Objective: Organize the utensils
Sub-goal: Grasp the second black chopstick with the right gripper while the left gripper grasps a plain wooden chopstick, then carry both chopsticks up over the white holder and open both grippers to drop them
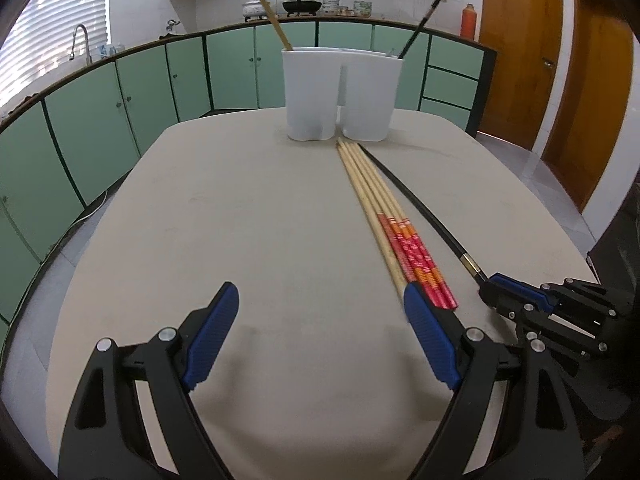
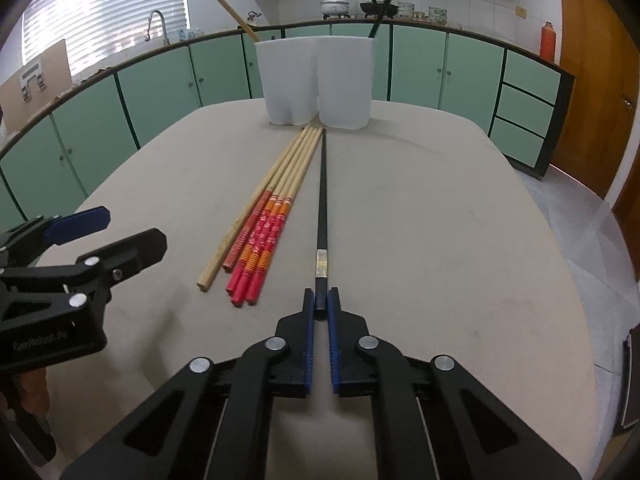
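A white two-compartment holder point(image 1: 342, 92) point(image 2: 316, 80) stands at the far side of the beige table point(image 1: 240, 220). One plain wooden chopstick point(image 1: 272, 16) leans in its left cup and one black chopstick point(image 1: 420, 28) in its right cup. Several bamboo chopsticks with red and orange handles point(image 1: 408, 248) point(image 2: 260, 236) lie side by side, tips toward the holder. Beside them lies a long black chopstick point(image 1: 420, 204) point(image 2: 322, 200). My right gripper point(image 2: 320, 304) point(image 1: 486, 292) is shut on its near end. My left gripper point(image 1: 320, 292) point(image 2: 132, 228) hovers open near the red handles, holding nothing.
Green cabinets point(image 1: 140, 92) under a dark counter curve behind the table, with a sink faucet point(image 1: 80, 40), pots point(image 1: 302, 5) and an orange flask point(image 1: 469, 20). Wooden doors point(image 1: 520, 52) stand at the right. A dark object point(image 2: 632, 380) lies at the table's right edge.
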A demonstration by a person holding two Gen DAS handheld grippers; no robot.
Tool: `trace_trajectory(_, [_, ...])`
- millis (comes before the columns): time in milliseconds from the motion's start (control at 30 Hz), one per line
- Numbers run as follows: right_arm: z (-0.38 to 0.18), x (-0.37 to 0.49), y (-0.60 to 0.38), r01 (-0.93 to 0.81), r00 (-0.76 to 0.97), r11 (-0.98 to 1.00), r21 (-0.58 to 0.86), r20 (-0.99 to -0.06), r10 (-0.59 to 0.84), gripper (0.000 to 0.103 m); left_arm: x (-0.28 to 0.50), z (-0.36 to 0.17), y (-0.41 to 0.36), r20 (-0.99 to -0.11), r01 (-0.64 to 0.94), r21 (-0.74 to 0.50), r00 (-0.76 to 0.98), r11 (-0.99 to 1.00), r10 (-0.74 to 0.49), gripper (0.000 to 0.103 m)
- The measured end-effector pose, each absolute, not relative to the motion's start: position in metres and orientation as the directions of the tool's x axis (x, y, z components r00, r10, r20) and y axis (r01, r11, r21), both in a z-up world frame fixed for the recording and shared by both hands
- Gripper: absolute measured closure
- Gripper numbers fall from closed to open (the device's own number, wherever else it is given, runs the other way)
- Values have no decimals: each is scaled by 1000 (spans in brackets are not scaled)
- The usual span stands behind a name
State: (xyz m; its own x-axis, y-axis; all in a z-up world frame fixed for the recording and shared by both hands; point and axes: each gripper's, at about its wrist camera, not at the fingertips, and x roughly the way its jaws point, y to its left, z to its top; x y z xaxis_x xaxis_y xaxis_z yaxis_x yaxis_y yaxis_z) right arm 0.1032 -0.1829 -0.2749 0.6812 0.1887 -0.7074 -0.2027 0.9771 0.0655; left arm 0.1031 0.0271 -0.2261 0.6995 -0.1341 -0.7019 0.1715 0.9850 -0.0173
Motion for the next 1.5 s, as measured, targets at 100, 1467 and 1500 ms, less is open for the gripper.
trace_trajectory(100, [-274, 101, -193, -200, 681, 976, 85, -704, 201, 97, 103, -228, 20, -709, 187, -27, 689, 982, -151, 22])
trace_trajectory(1467, [-233, 94, -212, -247, 737, 963, 104, -625, 256, 97, 96, -194, -6, -681, 217, -15, 712, 976, -169, 96])
trace_trajectory(1500, [-229, 94, -213, -248, 745, 964, 97, -617, 254, 97, 95, -188, -5, -670, 216, -14, 722, 976, -170, 96])
